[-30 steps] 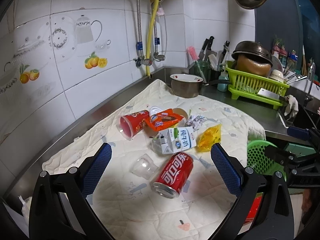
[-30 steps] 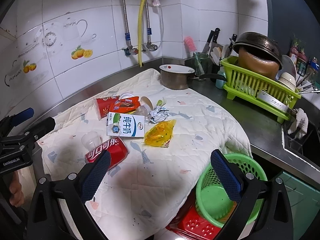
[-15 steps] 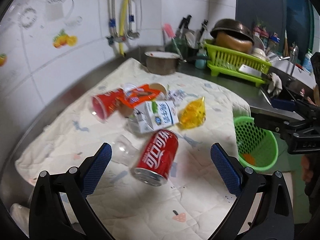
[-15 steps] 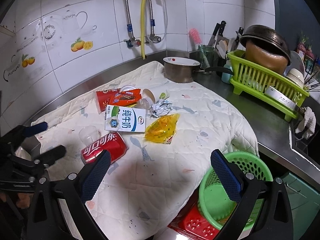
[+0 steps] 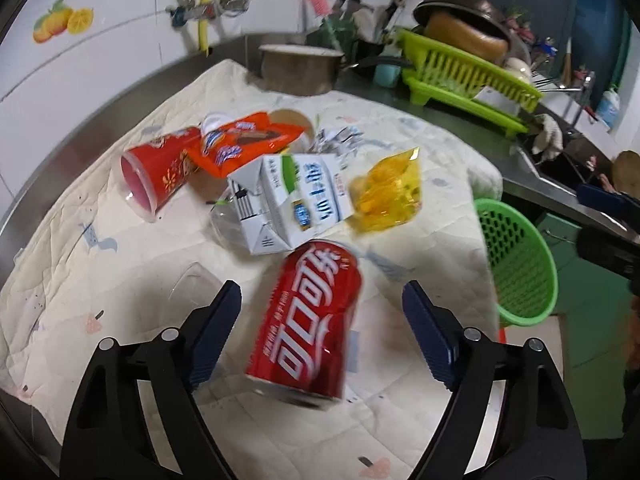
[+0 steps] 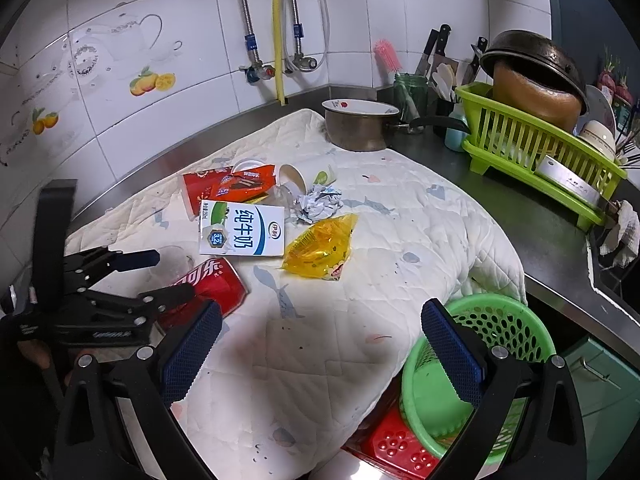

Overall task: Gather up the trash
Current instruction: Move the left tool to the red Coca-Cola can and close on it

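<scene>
Left wrist view puts us closest to the work: our left gripper (image 5: 322,328) straddles the red cola can (image 5: 308,320), which lies on its side on the quilted cloth (image 5: 120,280), pads to either flank with daylight on both sides. The jaws are closing but not yet pressing, so nothing is held; we read this as the start of the first pick. Our right gripper (image 6: 318,354) hangs wide open and empty above the near edge of the cloth, close to the green basket (image 6: 492,320) just off the counter's edge, likely the bin for the trash. Beyond the can lie the milk carton (image 5: 296,200), a yellow wrapper (image 5: 386,192), a red cup (image 5: 160,172) and an orange snack packet (image 5: 244,140), all uncollected.
</scene>
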